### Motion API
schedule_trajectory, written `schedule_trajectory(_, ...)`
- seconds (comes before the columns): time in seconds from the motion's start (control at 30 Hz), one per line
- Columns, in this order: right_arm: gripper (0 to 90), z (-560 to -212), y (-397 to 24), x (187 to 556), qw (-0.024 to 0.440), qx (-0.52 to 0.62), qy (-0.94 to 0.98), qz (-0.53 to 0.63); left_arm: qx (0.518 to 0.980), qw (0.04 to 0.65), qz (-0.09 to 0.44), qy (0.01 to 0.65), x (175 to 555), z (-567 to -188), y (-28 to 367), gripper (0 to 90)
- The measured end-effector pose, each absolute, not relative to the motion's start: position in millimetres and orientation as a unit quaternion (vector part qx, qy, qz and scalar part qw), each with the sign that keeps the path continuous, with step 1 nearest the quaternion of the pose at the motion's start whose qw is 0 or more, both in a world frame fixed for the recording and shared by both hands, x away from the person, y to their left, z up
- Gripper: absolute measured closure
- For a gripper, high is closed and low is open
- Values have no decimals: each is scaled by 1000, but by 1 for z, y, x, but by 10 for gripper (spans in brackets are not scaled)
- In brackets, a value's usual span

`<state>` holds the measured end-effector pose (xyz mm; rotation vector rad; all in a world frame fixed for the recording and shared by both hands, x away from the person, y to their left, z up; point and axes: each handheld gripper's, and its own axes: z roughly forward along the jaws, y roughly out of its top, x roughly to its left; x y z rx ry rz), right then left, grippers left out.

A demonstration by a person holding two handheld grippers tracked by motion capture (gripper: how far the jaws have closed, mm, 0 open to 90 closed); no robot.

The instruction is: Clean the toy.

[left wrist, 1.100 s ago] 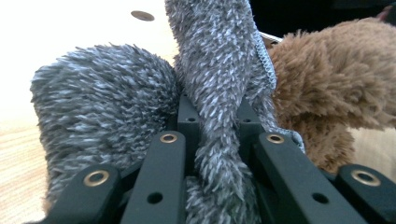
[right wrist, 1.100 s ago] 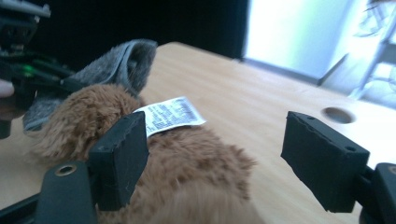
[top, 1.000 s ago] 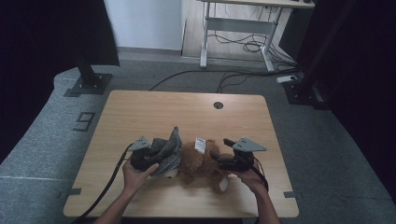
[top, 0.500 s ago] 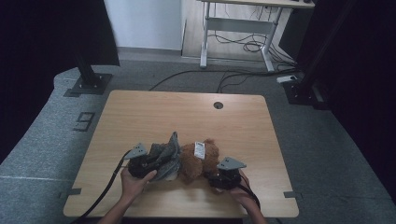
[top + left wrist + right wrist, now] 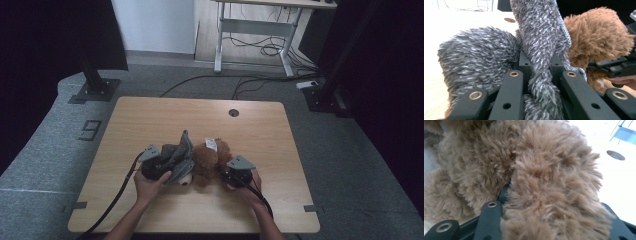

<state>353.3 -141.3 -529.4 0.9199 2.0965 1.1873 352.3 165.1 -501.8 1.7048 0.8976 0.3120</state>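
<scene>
A brown plush bear (image 5: 209, 157) lies on the wooden table (image 5: 200, 120) near its front edge, with a white tag (image 5: 211, 144) on top. A fuzzy grey garment (image 5: 179, 155) covers its left side. My left gripper (image 5: 159, 167) is shut on a fold of the grey garment (image 5: 541, 62), which runs up between the two black jaws. My right gripper (image 5: 235, 175) is shut on the bear's brown fur (image 5: 544, 195), which bulges over the jaws. The bear (image 5: 596, 42) sits to the right of the grey fabric in the left gripper view, with the right gripper (image 5: 616, 67) beside it.
A round cable hole (image 5: 233, 112) sits near the table's far edge. Behind the table stand a black stand base (image 5: 95, 90) at the left, a white desk frame (image 5: 255, 35) and floor cables (image 5: 240, 80). A cable (image 5: 117, 200) trails from the left gripper off the front edge.
Both grippers and the plush have shifted slightly toward the table's front. The right gripper moved down and left along the bear. Both holds look unchanged.
</scene>
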Motion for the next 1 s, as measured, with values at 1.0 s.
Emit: schedule_trajectory(1.0,462,-529,-151,334,304,303,780,456,811,501,47,299,380,-431,42,754)
